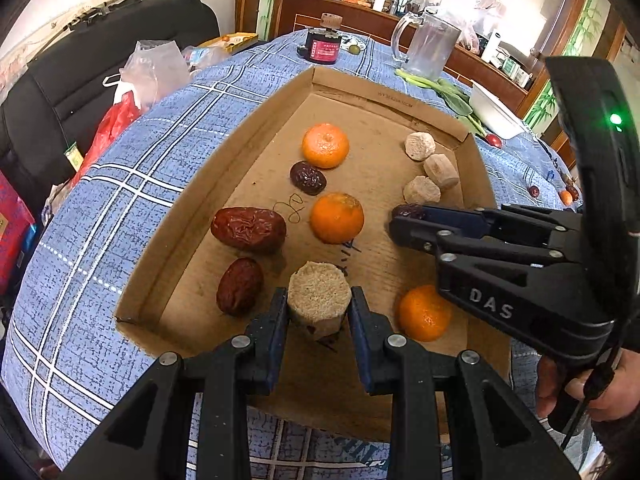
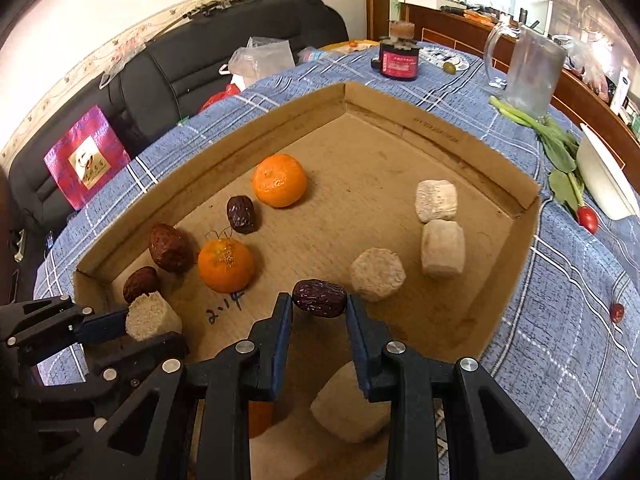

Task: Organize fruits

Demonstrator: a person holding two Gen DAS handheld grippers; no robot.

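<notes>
A shallow cardboard tray holds oranges, red dates and pale beige chunks. My left gripper is shut on a beige chunk, held above the tray's near part; it shows at the left of the right wrist view. My right gripper is shut on a dark red date, held above the tray near three beige chunks; in the left wrist view its tip holds the date. Oranges and dates lie at the tray's left.
The tray sits on a blue plaid tablecloth. Behind it stand a dark jar, a glass mug, green vegetables and a white dish. Loose dates and an orange lie on the cloth at right. A black sofa stands beyond.
</notes>
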